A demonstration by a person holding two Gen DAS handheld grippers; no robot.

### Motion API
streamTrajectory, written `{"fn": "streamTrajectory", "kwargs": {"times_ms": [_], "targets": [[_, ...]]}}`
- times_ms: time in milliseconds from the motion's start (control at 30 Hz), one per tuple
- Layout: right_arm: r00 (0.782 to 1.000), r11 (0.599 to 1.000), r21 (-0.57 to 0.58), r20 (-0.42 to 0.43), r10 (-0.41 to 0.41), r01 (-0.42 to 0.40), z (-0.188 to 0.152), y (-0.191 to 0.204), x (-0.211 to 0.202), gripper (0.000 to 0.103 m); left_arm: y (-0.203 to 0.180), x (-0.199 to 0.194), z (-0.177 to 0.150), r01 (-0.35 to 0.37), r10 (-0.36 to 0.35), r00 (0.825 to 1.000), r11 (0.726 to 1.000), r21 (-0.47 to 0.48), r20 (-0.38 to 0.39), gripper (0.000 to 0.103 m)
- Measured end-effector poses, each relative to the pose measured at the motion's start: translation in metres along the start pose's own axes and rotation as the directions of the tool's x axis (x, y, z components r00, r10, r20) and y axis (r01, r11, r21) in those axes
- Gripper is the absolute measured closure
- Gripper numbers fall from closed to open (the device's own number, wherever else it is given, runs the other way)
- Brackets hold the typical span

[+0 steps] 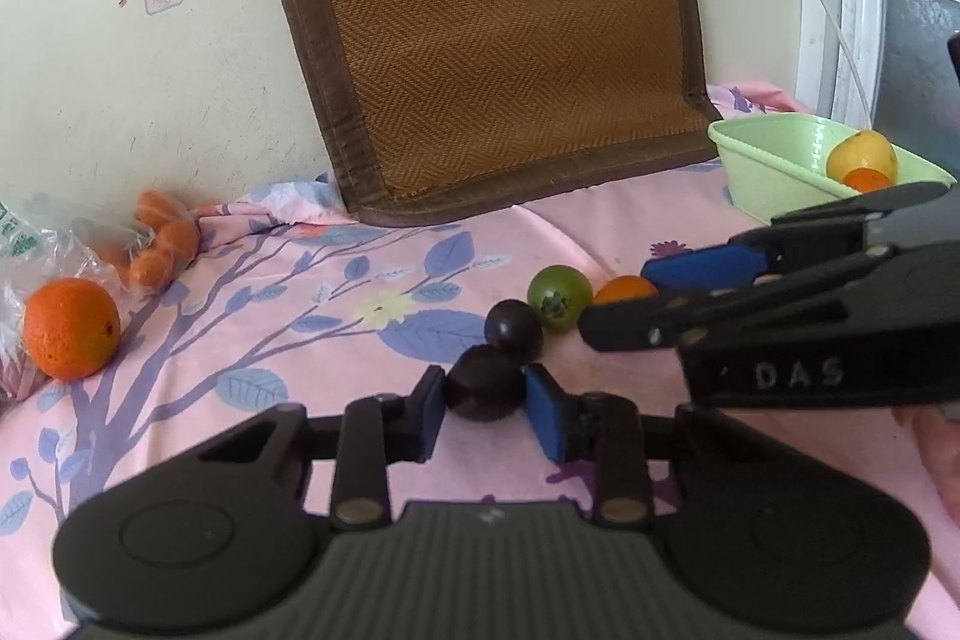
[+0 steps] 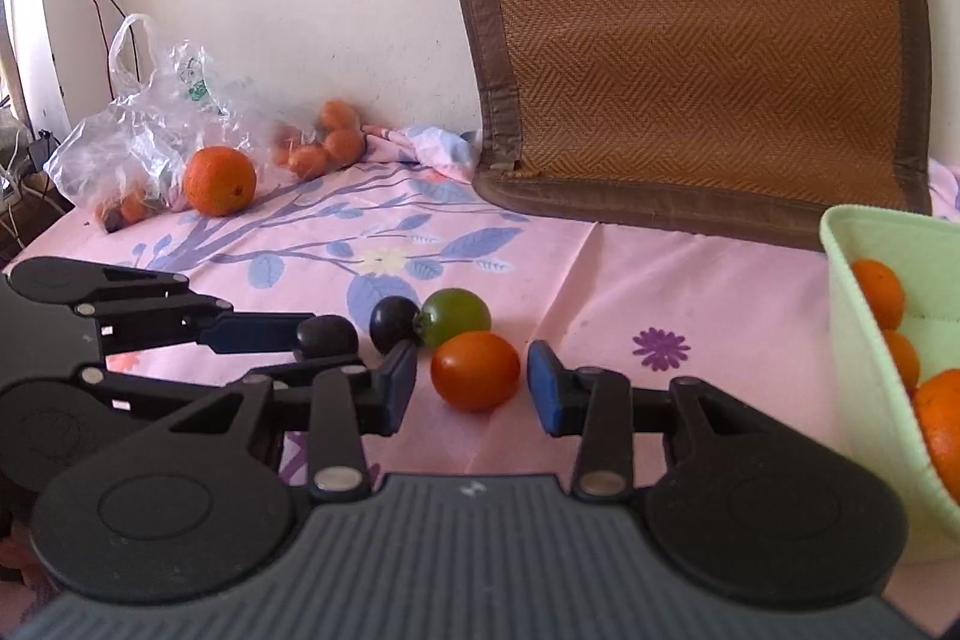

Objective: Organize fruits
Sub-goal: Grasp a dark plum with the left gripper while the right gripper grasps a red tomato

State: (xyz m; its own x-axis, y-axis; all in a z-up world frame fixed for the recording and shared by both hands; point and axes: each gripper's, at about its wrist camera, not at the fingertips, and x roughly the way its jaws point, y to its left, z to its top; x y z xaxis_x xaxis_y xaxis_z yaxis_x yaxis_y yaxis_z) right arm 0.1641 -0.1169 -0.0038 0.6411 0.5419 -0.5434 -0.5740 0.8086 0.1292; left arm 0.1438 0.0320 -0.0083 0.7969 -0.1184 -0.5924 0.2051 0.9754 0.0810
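Closest in, the left gripper has its blue pads pressed against either side of a dark purple, almost black round fruit that sits low on the pink floral cloth. A second dark fruit touches the held one just beyond the fingertips, and past it lies a green tomato-like fruit with a dark stem scar. Beside them, the right gripper stands spread wide around a glossy orange-red tomato; there is a clear gap between the tomato and the right pad, while the left pad is near it, and I cannot tell if it touches. To the right of that gripper stands a pale green plastic bin holding several orange fruits, and the left wrist view shows a yellow one in it too. Farther off to the left, a big orange lies on the cloth beside a crumpled clear plastic bag, with a cluster of small tangerines near the wall. A woven brown mat leans against that wall at the back.
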Motion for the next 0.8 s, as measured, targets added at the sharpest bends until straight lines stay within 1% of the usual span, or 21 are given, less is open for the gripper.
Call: {"fn": "streamTrajectory", "kwargs": {"times_ms": [33,133,267,400,600,733,800], "targets": [[1.0,1.0,-0.01,-0.002,-0.011,0.011,-0.001,0.001,-0.001,0.068,-0.001,-0.002,-0.001,0.001,-0.001,1.0,1.0,-0.002,0.004,0.074],[1.0,1.0,-0.004,0.011,-0.022,0.022,-0.005,0.001,-0.01,0.069,-0.002,-0.005,-0.002,-0.011,0.011,1.0,1.0,-0.019,0.004,0.074],[0.997,0.999,0.012,0.05,-0.054,0.053,-0.02,0.0,-0.036,0.069,-0.012,-0.017,-0.008,-0.006,0.006,1.0,0.999,-0.053,0.01,0.074],[0.992,0.995,0.026,0.081,-0.096,0.094,-0.038,-0.001,-0.066,0.069,-0.032,-0.036,-0.014,0.035,-0.033,0.999,0.997,-0.068,0.028,0.074],[0.977,0.982,0.067,0.112,-0.181,0.174,-0.07,-0.009,-0.111,0.068,-0.071,-0.056,-0.02,0.1,-0.099,0.994,0.995,-0.028,0.045,0.074],[0.965,0.969,0.092,0.11,-0.238,0.229,-0.086,-0.018,-0.131,0.068,-0.094,-0.063,-0.022,0.131,-0.131,0.99,0.991,0.0,0.045,0.074],[0.962,0.964,0.097,0.099,-0.255,0.246,-0.091,-0.022,-0.135,0.067,-0.103,-0.063,-0.023,0.141,-0.142,0.989,0.99,0.011,0.041,0.074]]}}
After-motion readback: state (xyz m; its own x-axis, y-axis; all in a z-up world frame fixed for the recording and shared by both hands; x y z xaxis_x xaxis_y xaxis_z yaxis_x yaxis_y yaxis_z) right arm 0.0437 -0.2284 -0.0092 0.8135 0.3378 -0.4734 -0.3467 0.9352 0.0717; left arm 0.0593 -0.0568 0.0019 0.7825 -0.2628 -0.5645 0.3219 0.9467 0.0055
